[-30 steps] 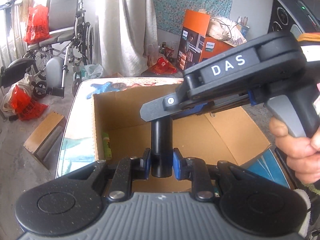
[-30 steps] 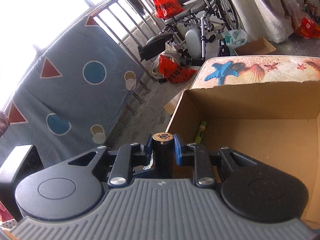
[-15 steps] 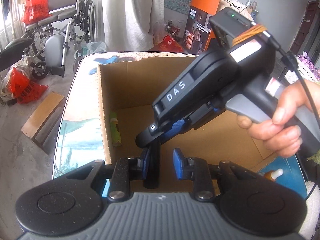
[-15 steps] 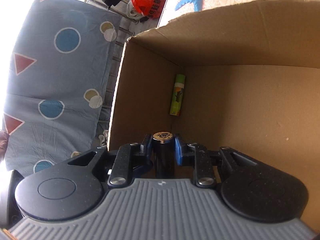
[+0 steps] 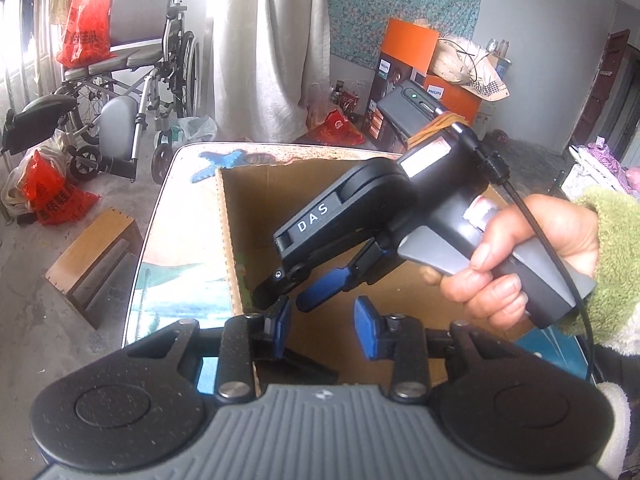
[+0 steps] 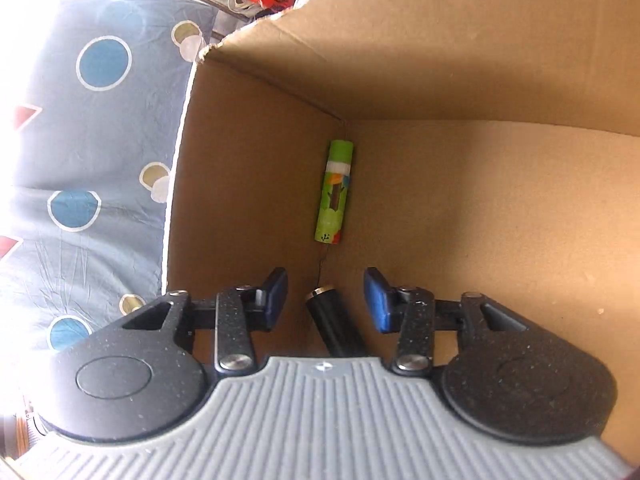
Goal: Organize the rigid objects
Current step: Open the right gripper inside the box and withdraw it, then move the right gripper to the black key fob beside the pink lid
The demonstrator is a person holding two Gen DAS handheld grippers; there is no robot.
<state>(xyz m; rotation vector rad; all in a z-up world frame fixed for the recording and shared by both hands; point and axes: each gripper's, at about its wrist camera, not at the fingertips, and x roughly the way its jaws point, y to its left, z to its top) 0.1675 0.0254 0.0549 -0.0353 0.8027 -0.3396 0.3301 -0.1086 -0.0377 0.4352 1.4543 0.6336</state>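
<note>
Left gripper (image 5: 323, 322) jaws apart, nothing between, low centre of frame over the cardboard box (image 5: 256, 184). Right gripper (image 6: 326, 300) jaws apart too; black cylinder (image 6: 334, 320) lies loose between them, touching neither. Green tube (image 6: 334, 192) at centre along the box's left wall.

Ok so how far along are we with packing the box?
Done: the green tube lies in the cardboard box, along its side wall. In hand: the black cylinder sits inside the box between the open jaws of the right gripper, not clamped. The left gripper is open and empty. Left: lifting the right gripper clear; any other items to pack are out of view.
</note>
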